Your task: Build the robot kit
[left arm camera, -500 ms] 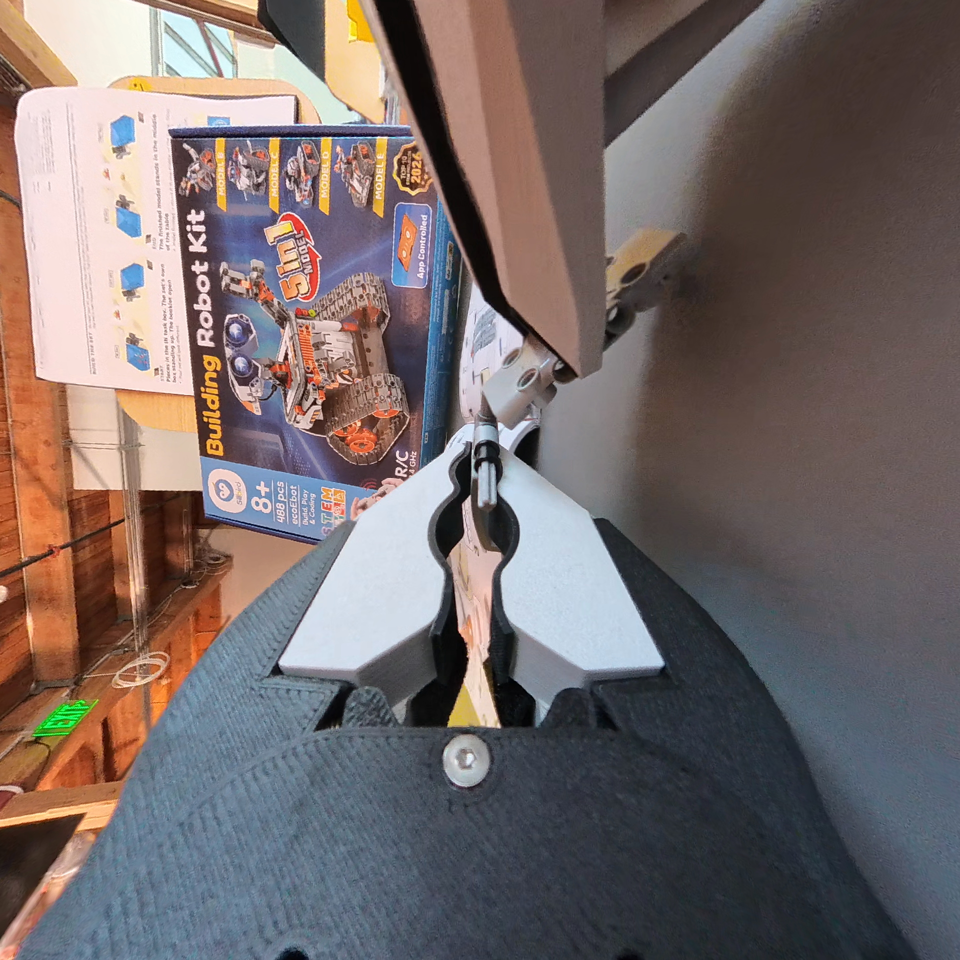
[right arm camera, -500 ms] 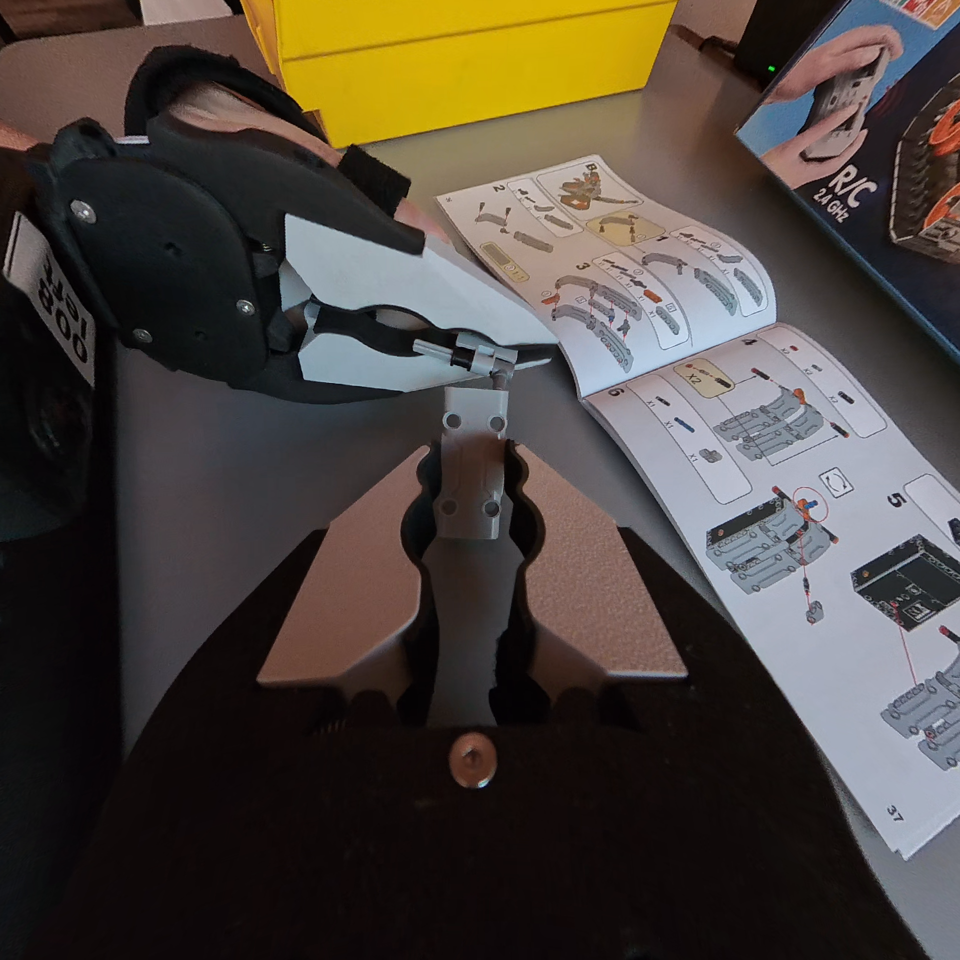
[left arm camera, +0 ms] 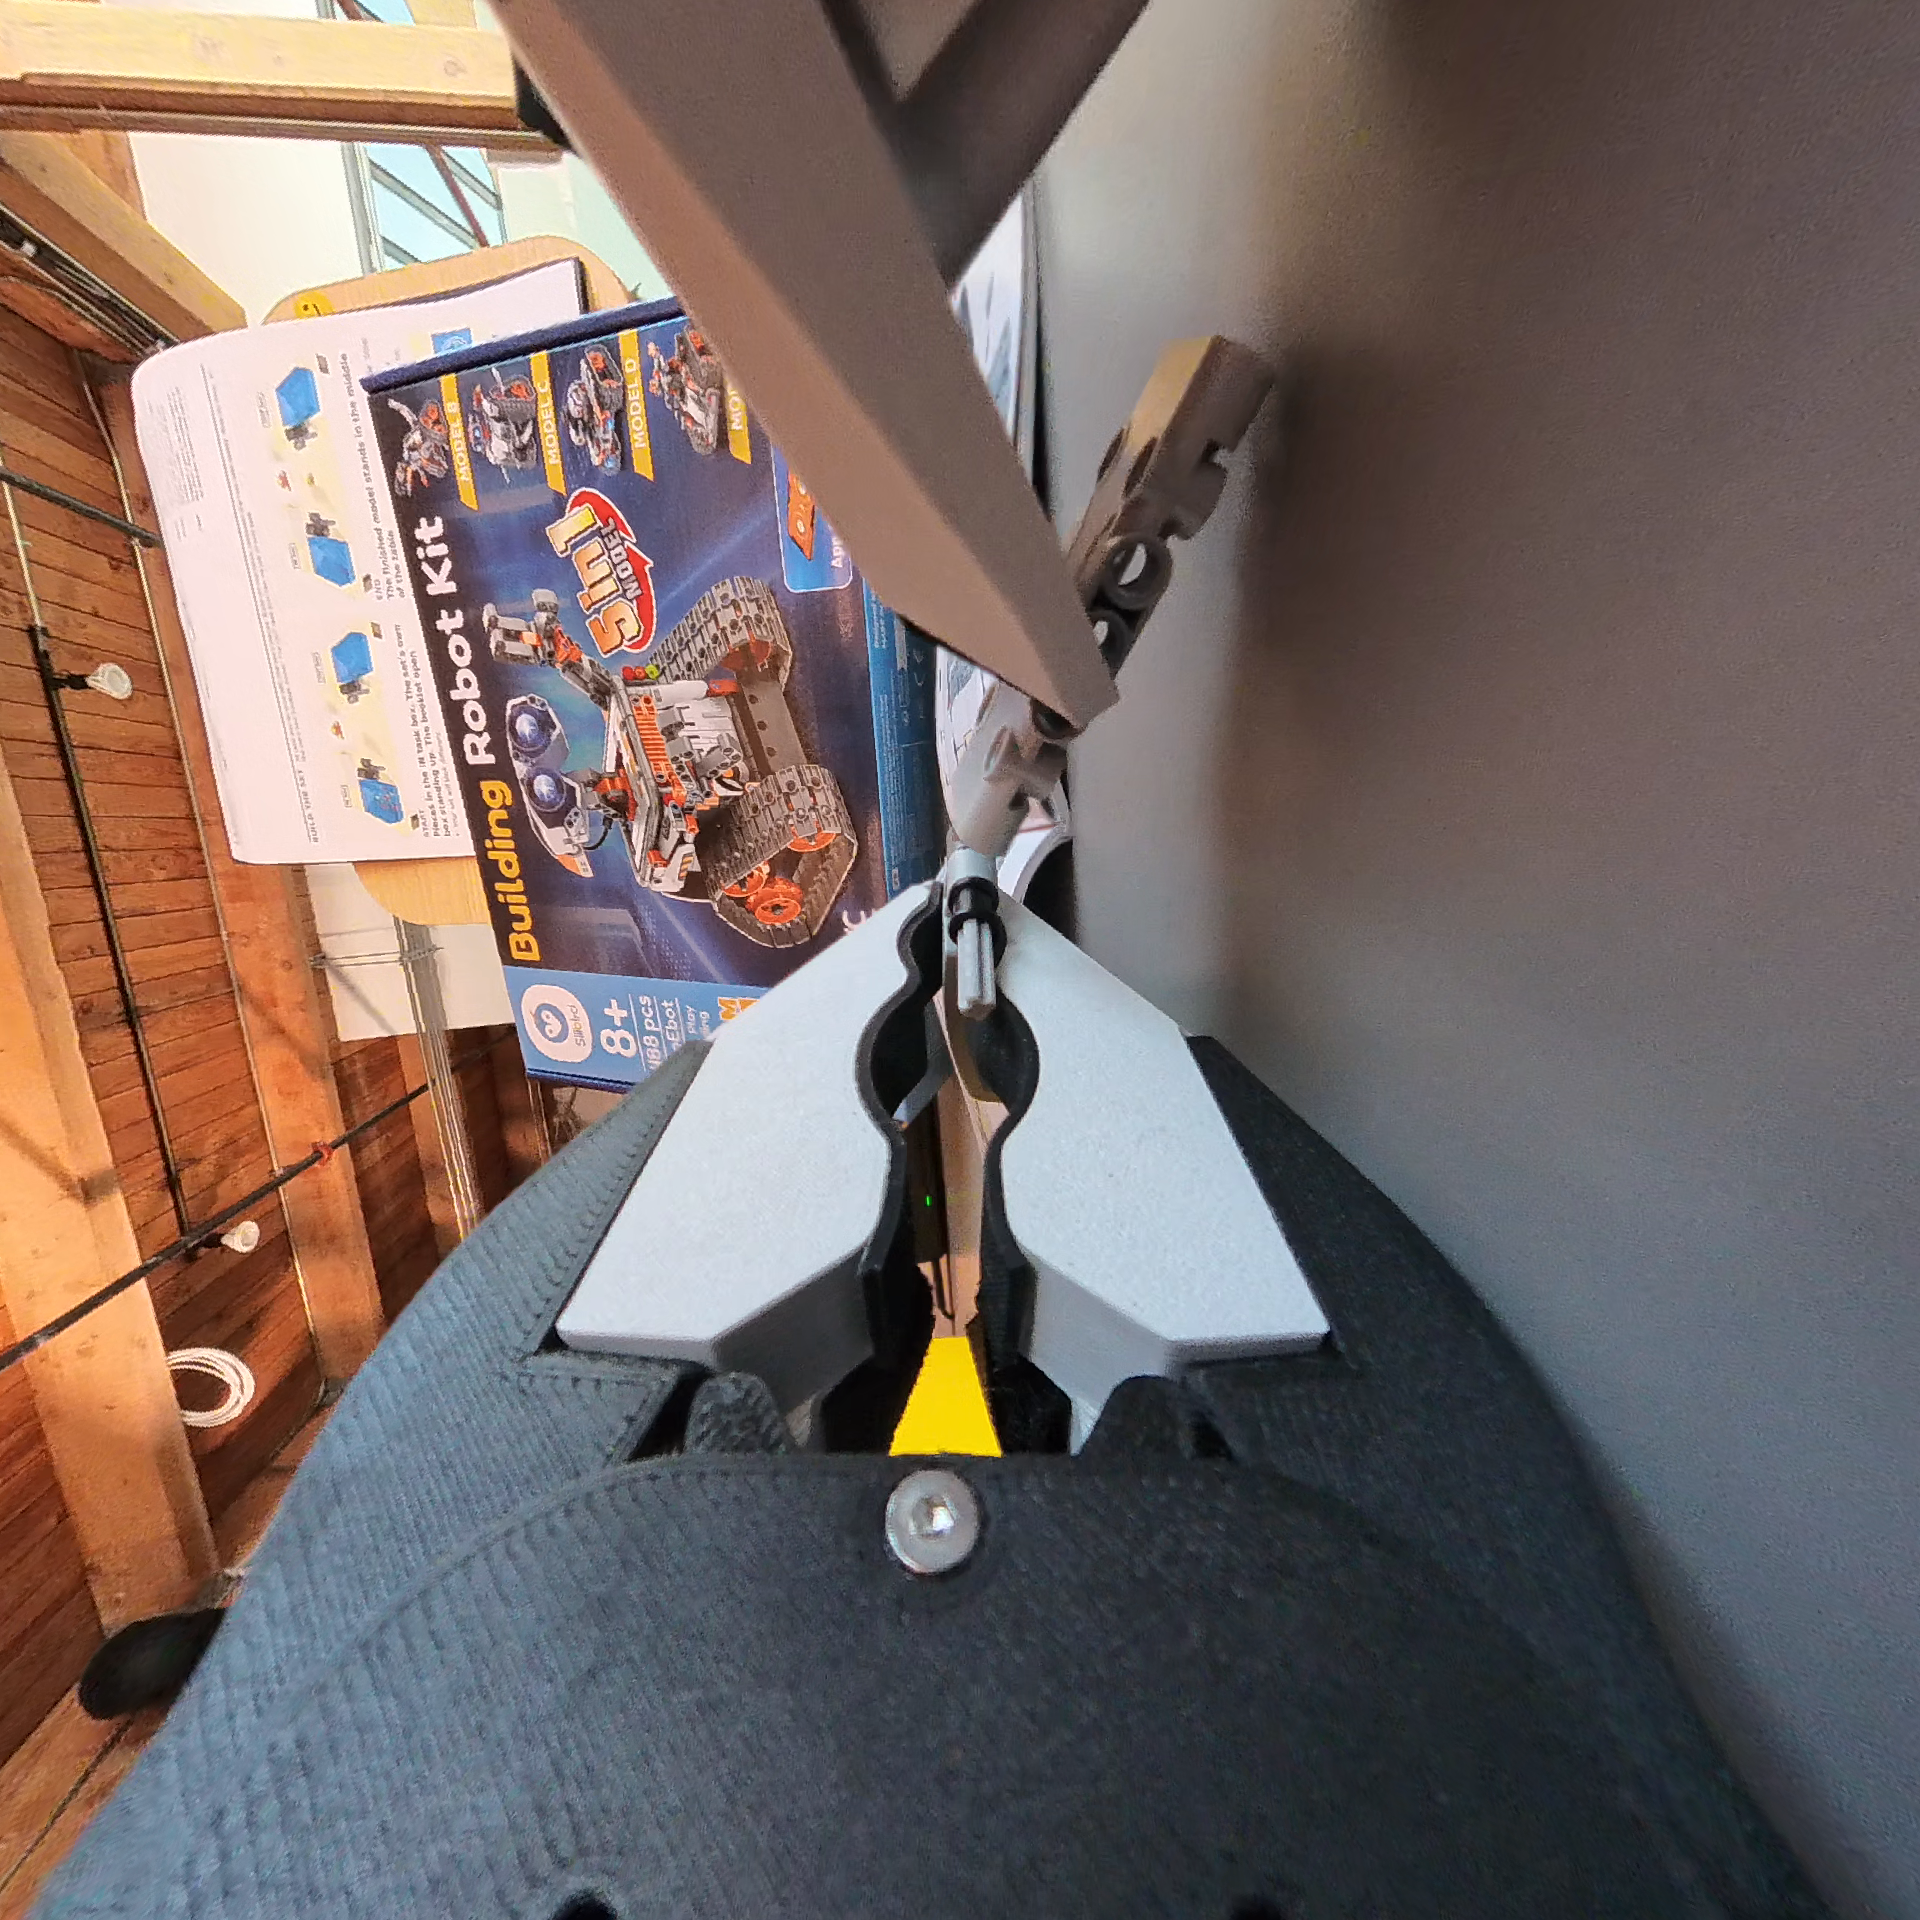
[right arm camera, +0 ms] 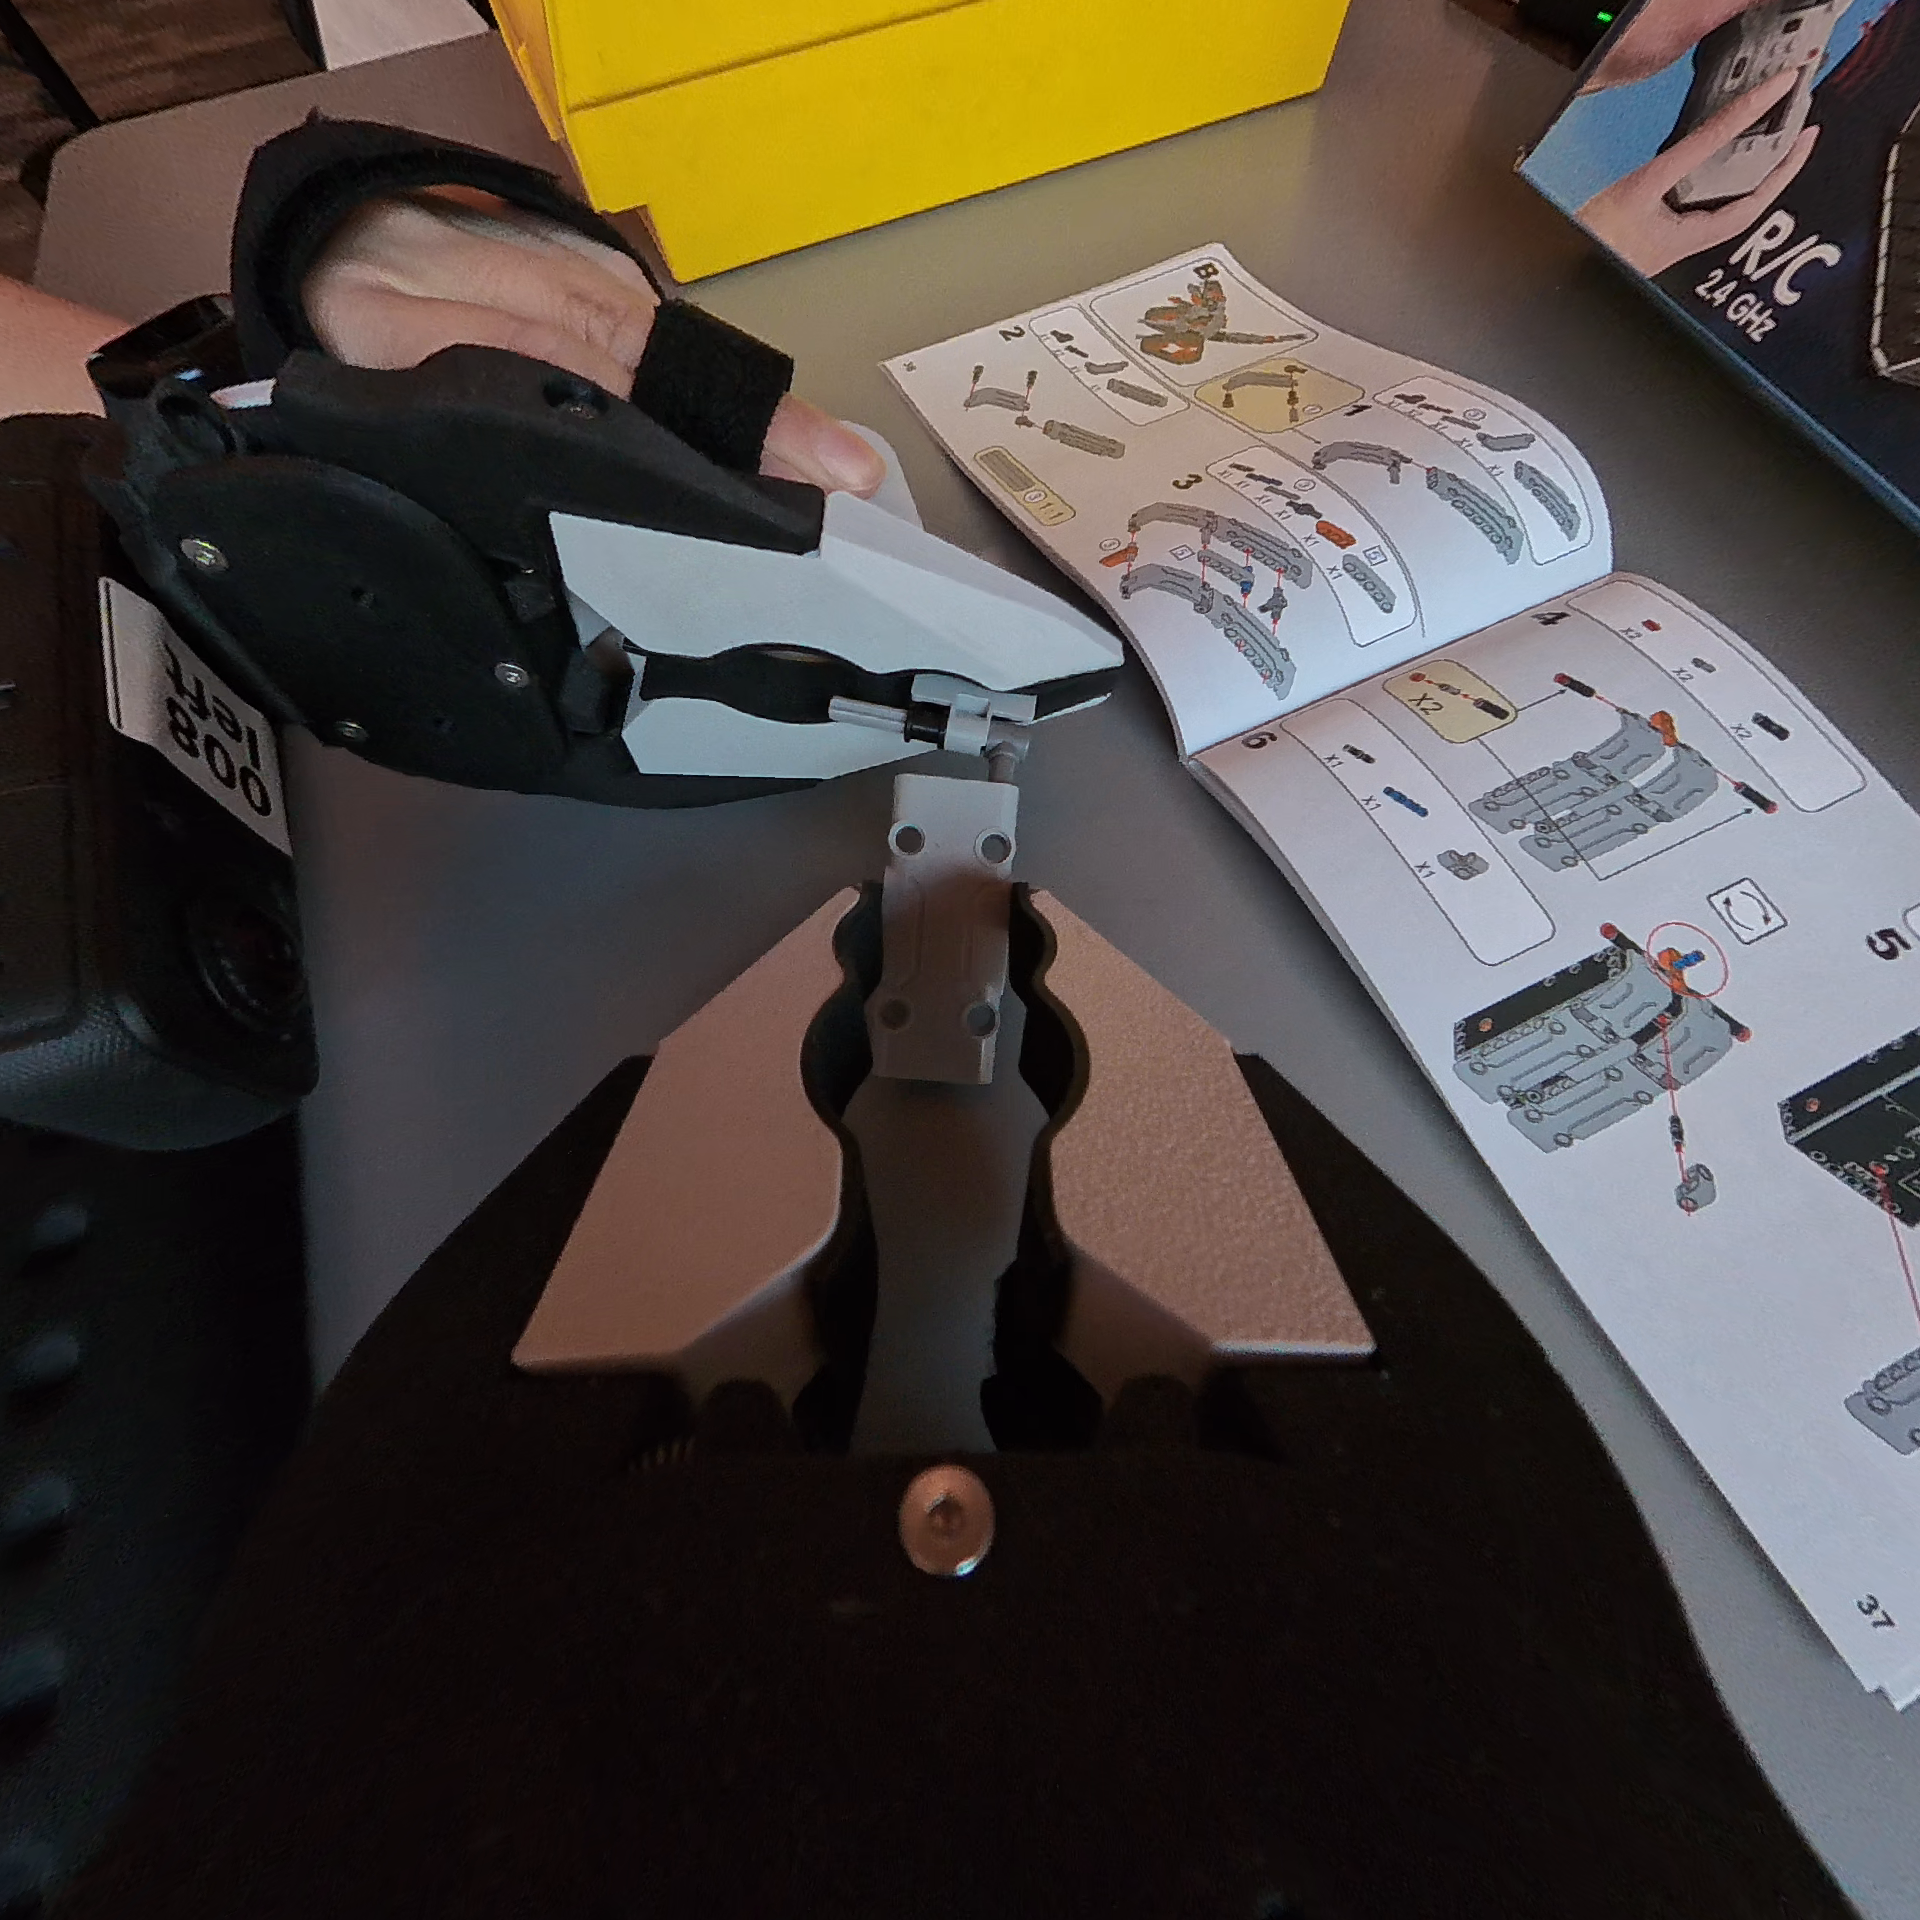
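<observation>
**Two grippers, two small grey parts, meeting tip to tip**

Starting at the left: the left gripper (right arm camera: 997,717) comes in sideways, a strapped hand (right arm camera: 499,301) behind it. Its jaws are pinched nearly together on a thin grey axle assembly (right arm camera: 935,719), held lengthwise along the jaws so that the small connector at its end pokes out just past the tips. That grip leaves the connector end free, which I judge is the point of holding it so far forward. In the left wrist view the same pin (left arm camera: 971,951) sits right in the front notch between the jaws.

Moving to the centre: the right gripper (right arm camera: 940,977) points away from the camera, jaws closed on the flanks of a grey block with round holes (right arm camera: 945,935). The block stands up between the jaws, its upper half proud of the tips, upper holes exposed. A short stub at its top corner touches the connector just ahead of the left jaws.

Further right of the jaws, an open instruction booklet (right arm camera: 1455,727) lies flat on the grey table (right arm camera: 520,956), readable from the working spot. Beyond the jaws sits a yellow box (right arm camera: 935,114); far right, a blue kit box (right arm camera: 1766,260).
</observation>
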Action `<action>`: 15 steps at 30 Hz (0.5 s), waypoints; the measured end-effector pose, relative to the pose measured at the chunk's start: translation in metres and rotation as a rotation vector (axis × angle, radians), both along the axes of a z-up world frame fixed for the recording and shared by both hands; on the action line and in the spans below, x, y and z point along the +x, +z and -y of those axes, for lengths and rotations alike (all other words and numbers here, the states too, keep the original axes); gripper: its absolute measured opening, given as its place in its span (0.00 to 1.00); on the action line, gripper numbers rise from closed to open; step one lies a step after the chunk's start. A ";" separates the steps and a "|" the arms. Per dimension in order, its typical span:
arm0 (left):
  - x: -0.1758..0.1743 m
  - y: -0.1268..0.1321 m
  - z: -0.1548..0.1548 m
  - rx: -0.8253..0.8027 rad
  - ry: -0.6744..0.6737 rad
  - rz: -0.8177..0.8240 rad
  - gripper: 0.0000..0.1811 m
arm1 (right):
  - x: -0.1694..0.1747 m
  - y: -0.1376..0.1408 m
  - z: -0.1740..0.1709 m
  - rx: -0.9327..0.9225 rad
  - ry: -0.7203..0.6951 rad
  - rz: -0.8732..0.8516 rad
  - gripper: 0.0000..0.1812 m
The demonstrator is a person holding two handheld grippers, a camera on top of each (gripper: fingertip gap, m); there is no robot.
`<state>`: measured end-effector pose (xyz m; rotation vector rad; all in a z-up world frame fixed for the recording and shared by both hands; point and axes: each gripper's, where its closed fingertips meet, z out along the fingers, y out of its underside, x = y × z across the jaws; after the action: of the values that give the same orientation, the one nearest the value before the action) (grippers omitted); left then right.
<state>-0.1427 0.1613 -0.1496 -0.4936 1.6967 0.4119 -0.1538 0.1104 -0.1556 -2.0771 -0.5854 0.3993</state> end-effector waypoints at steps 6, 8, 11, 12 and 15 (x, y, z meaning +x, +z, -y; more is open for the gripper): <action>0.002 -0.004 0.007 0.004 -0.043 -0.020 0.00 | 0.001 -0.005 0.007 -0.020 0.019 0.104 0.12; 0.003 -0.003 0.009 0.012 -0.058 -0.020 0.00 | 0.001 -0.005 0.009 -0.020 0.023 0.152 0.12; 0.003 -0.001 0.012 0.032 -0.069 -0.013 0.00 | 0.001 -0.001 0.012 -0.021 0.020 0.178 0.12; 0.004 -0.001 0.012 0.039 -0.071 -0.011 0.00 | 0.001 0.001 0.013 -0.025 0.016 0.176 0.12; 0.004 0.001 0.013 0.057 -0.073 -0.007 0.00 | 0.001 0.005 0.014 -0.035 -0.002 0.173 0.12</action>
<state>-0.1384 0.1479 -0.1490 -0.3883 1.6993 0.4079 -0.1525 0.0962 -0.1501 -2.1600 -0.6827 0.2311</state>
